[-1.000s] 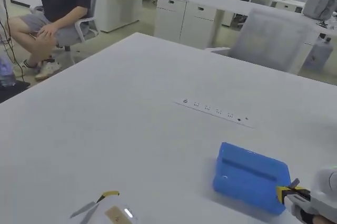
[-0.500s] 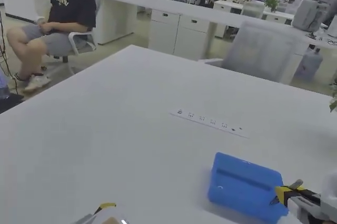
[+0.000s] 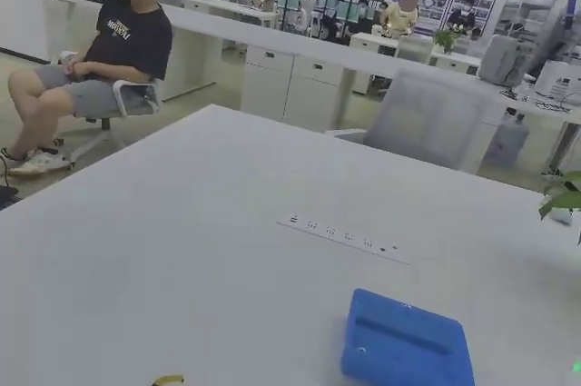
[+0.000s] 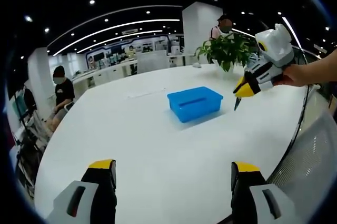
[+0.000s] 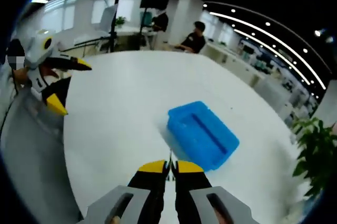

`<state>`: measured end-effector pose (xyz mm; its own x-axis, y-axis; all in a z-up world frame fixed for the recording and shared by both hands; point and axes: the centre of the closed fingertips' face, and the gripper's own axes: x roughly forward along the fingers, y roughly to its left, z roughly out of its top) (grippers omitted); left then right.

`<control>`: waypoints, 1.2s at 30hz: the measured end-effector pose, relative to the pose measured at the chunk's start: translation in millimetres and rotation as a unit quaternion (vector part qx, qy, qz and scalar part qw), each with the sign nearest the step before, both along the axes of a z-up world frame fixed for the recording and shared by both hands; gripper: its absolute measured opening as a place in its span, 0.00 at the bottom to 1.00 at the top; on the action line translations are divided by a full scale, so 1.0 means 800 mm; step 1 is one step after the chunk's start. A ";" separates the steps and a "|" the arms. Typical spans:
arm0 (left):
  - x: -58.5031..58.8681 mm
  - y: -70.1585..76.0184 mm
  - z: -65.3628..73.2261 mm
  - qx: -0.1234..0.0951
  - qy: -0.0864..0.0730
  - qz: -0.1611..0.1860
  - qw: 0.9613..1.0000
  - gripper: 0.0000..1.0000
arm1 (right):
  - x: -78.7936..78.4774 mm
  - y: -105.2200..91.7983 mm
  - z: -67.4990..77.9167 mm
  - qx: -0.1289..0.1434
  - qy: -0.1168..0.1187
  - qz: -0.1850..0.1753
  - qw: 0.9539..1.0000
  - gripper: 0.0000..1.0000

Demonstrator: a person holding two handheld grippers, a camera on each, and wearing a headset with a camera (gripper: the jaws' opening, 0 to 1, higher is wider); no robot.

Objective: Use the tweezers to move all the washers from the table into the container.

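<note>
blue container (image 3: 407, 350) rests on white table (image 3: 182, 222); contents too blurred to tell.

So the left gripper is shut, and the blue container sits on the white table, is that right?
No. The left gripper is open, not shut: the left gripper view shows its jaws standing wide apart. The blue container does sit on the white table.

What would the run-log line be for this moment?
left gripper: fingers open, over white table | right gripper: shut on tweezers, raised beside blue container | container: on table
</note>
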<state>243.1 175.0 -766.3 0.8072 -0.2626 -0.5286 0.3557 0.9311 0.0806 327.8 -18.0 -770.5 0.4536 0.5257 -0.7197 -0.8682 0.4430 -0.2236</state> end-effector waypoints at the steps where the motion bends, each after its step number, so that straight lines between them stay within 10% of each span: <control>1: 0.000 0.000 0.000 0.000 -0.001 0.001 1.000 0.92 | -0.005 0.000 -0.006 -0.013 0.002 0.014 1.000 0.02; 9: 0.000 0.002 0.001 0.003 -0.003 0.003 1.000 0.92 | -0.042 0.008 -0.061 -0.116 0.040 0.120 0.985 0.02; 19: -0.001 0.000 -0.003 0.009 0.003 -0.001 1.000 0.91 | -0.051 0.049 -0.085 -0.146 0.055 0.186 0.970 0.02; 29: -0.002 0.001 -0.005 0.009 0.008 -0.001 1.000 0.91 | -0.068 0.052 -0.117 -0.198 0.095 0.260 0.940 0.03; 36: -0.002 0.001 -0.008 0.013 0.011 -0.002 1.000 0.91 | -0.071 0.051 -0.122 -0.208 0.106 0.266 0.935 0.03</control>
<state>241.9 175.7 -772.4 0.7944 -0.2511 -0.5530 0.3611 0.9274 0.0976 270.8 23.2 -867.9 0.0313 0.2909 -0.9562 -0.9854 -0.1510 -0.0782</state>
